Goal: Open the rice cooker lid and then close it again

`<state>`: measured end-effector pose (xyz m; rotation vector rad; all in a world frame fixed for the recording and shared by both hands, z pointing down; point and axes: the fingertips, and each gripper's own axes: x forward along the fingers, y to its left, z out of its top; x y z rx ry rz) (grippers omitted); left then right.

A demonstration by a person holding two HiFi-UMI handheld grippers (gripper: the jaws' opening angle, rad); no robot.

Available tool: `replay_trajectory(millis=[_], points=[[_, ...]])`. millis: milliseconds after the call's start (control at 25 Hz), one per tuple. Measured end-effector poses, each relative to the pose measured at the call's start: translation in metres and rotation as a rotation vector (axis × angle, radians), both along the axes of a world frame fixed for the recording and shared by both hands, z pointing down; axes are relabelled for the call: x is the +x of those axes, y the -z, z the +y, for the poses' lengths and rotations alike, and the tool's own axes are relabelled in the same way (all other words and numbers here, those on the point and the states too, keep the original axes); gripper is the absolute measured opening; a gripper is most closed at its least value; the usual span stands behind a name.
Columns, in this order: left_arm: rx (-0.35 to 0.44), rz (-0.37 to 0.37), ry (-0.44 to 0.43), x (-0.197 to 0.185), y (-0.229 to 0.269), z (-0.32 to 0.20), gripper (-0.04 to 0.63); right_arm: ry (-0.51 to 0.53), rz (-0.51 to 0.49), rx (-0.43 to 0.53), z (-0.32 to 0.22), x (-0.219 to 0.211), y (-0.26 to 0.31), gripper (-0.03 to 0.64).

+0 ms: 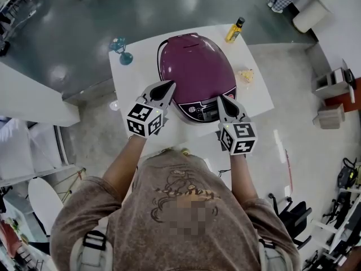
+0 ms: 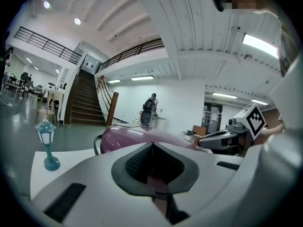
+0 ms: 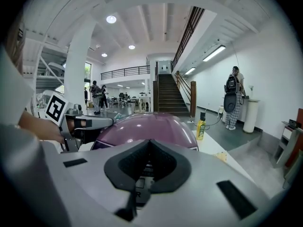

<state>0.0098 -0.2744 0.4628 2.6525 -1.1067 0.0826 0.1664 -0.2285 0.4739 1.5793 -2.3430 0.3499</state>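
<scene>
Rice cooker [image 1: 194,72] sits mid-desk, front edge toward the person. Its lid [image 1: 192,64] is down, flush with the body. It is a glossy plum-purple plastic dome, smooth, oval from above, with a recessed patch on top. The front lip carries a dark control panel [image 1: 203,113] with small buttons; the print is too small to read.

Left claw [image 1: 168,87] is closed and empty, its tips just beside the cooker's front-left shoulder; whether it touches I cannot tell. Right claw [image 1: 225,100] is also closed with nothing held, pointing at the front-right corner by the panel. Both claws are grey hard plastic with dark ribbed pads inside.

Step, as I judge it: lining up for the opening, lid not yet released. It could also be just after closing; these views don't settle that. The next move likely needs one closed tip to press the front latch, with the other steadying the body so the smooth shell doesn't slide.

The desk [image 1: 135,89] is white, flat and matte. On it are a yellow bottle [image 1: 235,30] with a dark cap at the far right, a teal lamp figurine [image 1: 122,49] at the far left, and a pale crumpled scrap [image 1: 246,75] to the right of the cooker.
</scene>
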Motion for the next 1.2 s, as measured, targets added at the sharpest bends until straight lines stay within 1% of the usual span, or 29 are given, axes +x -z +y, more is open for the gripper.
replay_trajectory(millis=[320, 560, 720, 920, 1200], points=[[-0.004, 0.001, 0.001, 0.0001, 0.0012, 0.0013, 0.023, 0.020, 0.003, -0.030, 0.0001, -0.0024, -0.0023, 0.005], [-0.009, 0.006, 0.009, -0.0008, 0.0016, 0.0014, 0.023, 0.047, 0.042, -0.041, 0.0008, -0.0046, -0.0032, 0.003], [-0.013, -0.005, 0.010, -0.0003, 0.0007, 0.0009, 0.023, 0.053, 0.037, -0.033, 0.0011, -0.0042, -0.0042, 0.002], [-0.004, -0.011, 0.005, -0.0002, 0.0037, 0.0004, 0.023, 0.020, 0.009, -0.022, 0.0013, -0.0035, -0.0041, 0.002], [-0.012, -0.019, 0.013, -0.0003, 0.0035, -0.0001, 0.023, 0.017, -0.010, -0.013, 0.0003, -0.0033, -0.0034, 0.003]])
